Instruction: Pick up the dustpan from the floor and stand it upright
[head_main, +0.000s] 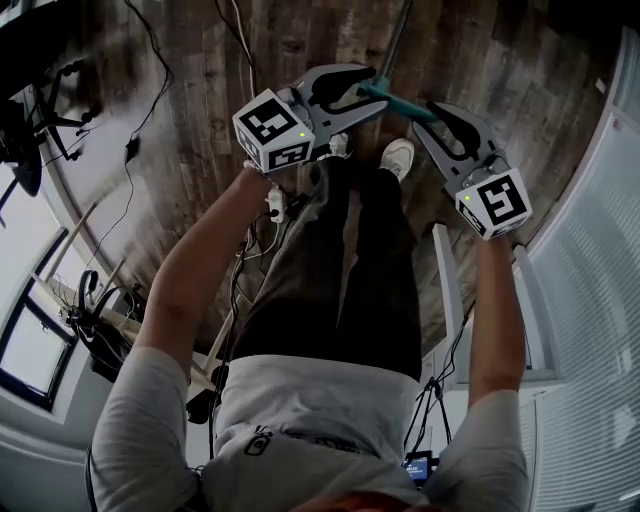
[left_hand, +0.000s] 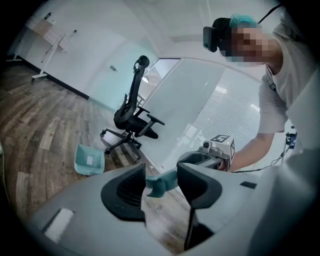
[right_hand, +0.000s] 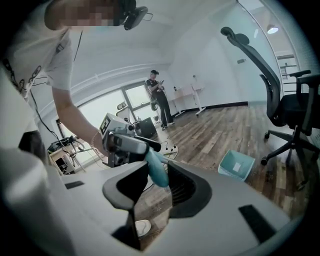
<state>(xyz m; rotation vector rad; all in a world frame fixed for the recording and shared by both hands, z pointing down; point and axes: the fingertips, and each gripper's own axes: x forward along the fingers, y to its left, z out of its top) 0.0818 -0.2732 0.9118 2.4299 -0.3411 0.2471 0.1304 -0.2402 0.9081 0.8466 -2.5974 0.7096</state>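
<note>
Dustpan (head_main: 395, 97) shows only in pieces, and no single view holds the whole of it. The wooden plank floor (head_main: 200, 90) fills the head view, but the person's own trousers (head_main: 340, 280) cover its middle. The pan end is cut off past the top edge there.

In the left gripper view a black office chair (left_hand: 131, 120) stands on the floor. The teal pan (left_hand: 89, 160) sits on the boards just beside the chair's wheeled base. It is a shallow open tray with a pale label patch inside. Whether it lies flat or tipped is hard to judge through the wide lens.

The thin dark pole (head_main: 397, 35) runs from the grip towards the top edge of the head view. It cannot be traced in either gripper view, so its join to the pan is not seen.

The teal grip (left_hand: 161, 182) is smooth and rounded with a hooked end, and it is held in the air in front of the person. The left hand-held gripper (head_main: 372, 88) is clenched on the hooked end, with both pads against it. The right hand-held gripper (head_main: 428, 115) is clamped on the same grip a little further along, close to the left one. In its own view the grip passes between its jaws and hides part of the pads.
</note>
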